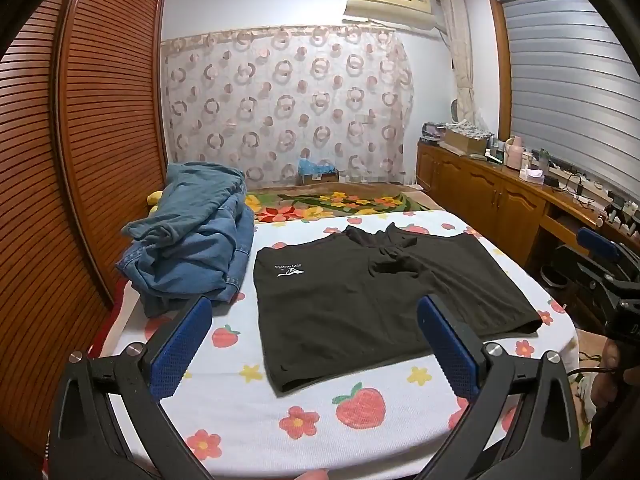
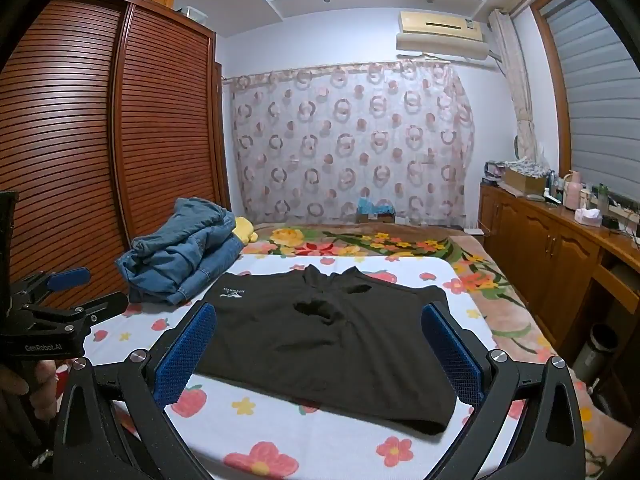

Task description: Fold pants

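Black pants [image 1: 360,304] flat on bed sheet [image 1: 360,432], ahead of both hand-held grippers [image 1: 314,344] [image 2: 318,352]; jaws spread wide, empty.

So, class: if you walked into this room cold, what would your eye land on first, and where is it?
First, the black pants spread flat in the middle of the strawberry-print sheet. Next, the heap of blue denim clothes at the bed's far left, beside the slatted wooden wardrobe. Both pairs of blue-padded tongs, left and right, hang wide open above the near edge.
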A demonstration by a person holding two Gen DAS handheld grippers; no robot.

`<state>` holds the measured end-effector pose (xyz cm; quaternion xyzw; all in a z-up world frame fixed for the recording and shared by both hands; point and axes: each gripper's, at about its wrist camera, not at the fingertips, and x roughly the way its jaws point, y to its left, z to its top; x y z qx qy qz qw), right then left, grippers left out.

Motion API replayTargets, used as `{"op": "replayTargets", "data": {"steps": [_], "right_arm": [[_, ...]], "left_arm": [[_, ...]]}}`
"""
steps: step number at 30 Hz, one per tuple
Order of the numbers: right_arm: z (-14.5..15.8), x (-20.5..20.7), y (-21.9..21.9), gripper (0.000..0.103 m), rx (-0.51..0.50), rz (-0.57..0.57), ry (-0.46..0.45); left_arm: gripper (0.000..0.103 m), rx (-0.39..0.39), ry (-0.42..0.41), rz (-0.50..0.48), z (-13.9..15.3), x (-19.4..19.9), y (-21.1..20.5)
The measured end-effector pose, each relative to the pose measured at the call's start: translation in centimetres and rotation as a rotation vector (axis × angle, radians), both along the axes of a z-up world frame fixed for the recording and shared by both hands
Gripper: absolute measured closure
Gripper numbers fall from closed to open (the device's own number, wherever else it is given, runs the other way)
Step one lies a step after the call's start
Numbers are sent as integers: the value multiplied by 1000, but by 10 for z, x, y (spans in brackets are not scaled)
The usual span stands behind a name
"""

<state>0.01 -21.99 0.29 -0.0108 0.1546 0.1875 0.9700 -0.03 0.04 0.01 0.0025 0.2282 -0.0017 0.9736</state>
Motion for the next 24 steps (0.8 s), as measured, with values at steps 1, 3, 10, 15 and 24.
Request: {"op": "replayTargets", "data": {"steps": [1, 3, 10, 15, 24], "right_arm": [[0, 0, 0, 0, 1, 1, 0], [0, 0, 0, 0, -1, -1, -1], [-1, -2, -1, 0, -1, 0, -1], [-2, -5, 1, 0, 0, -4, -2], [-1, -5, 2, 0, 3, -5, -3]], "left_arm": [[1, 0, 0, 1, 0, 0, 0], [1, 2, -1, 1, 0, 0, 0], [1, 1, -3, 1, 0, 0, 0], [1, 2, -6, 0, 0, 0, 0], [1, 4, -23, 2, 11, -4, 1]]}}
